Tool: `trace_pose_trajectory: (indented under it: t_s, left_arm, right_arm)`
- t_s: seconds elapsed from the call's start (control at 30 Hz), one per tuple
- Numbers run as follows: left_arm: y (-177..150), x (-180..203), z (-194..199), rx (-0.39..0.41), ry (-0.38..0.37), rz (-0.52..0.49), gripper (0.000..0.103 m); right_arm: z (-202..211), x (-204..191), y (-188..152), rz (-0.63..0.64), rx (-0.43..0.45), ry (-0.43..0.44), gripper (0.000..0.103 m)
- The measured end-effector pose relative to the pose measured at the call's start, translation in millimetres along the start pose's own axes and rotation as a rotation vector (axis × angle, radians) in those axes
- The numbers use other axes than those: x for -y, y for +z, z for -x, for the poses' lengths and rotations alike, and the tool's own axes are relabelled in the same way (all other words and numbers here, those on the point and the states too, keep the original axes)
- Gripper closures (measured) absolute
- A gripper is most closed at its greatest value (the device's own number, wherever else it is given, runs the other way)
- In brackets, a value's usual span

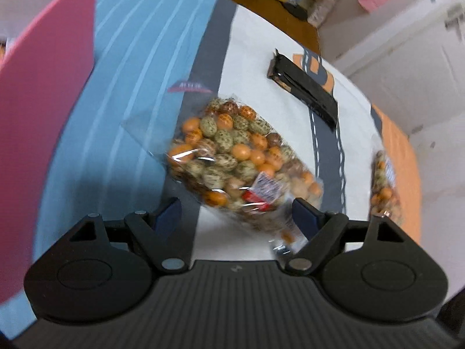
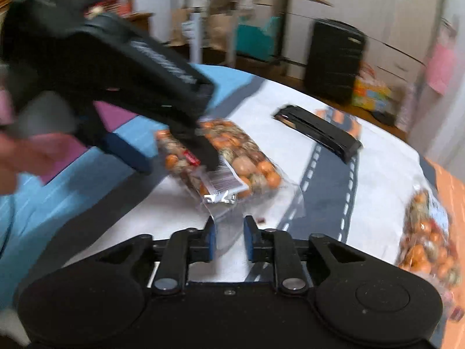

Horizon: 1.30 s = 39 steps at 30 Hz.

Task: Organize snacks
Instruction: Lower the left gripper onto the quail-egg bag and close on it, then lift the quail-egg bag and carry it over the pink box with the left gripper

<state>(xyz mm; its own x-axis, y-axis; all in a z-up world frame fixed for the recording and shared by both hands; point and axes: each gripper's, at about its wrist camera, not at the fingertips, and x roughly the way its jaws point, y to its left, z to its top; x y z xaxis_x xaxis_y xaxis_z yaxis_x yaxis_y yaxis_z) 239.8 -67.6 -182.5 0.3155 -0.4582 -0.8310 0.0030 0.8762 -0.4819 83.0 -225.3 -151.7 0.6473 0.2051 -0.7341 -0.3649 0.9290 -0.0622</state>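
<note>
Two grippers are working: our left gripper (image 1: 235, 212), jaws apart, is angling over the nut bag (image 1: 232, 157). Our right gripper (image 2: 229, 232), jaws slightly apart, is straddling its clear edge at 12 o'clock.

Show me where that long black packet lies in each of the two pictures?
Left wrist view: the black packet lies upper right of centre, slanting across the cloth, beyond the nut bag.
Right wrist view: the black packet lies right of centre, past the same nut bag.
Shared landmark: the grey road stripe with white dashes, printed on the cloth, runs under the packet's end in both.
</note>
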Motion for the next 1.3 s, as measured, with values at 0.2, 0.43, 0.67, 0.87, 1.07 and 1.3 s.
trace_pose_trajectory:
  t_s: [0.2,0.43,0.67,0.87,1.07,1.3]
  left_arm:
    - [-2,-6,1,0.029,-0.006,0.044,0.045]
    - [-5,-13,-3,0.010,-0.015,0.122,0.045]
    - [-10,-13,-8,-0.009,0.005,0.164,0.031]
    - [-12,-8,-10,0.084,-0.008,0.179,0.028]
    - [-17,1,-11,0.161,-0.001,0.113,0.030]
    - [-32,5,0,0.165,0.011,0.019,0.036]
  right_arm:
    - [22,5,9,0.211,0.031,-0.019,0.017]
    - [-16,5,32,0.314,-0.036,0.108,0.004]
    - [-72,25,47,0.280,-0.132,0.223,0.000]
    - [-57,25,42,0.155,-0.080,0.193,0.020]
    - [-41,4,26,0.013,-0.066,0.111,0.022]
    - [-29,-6,12,-0.102,-0.046,0.060,0.023]
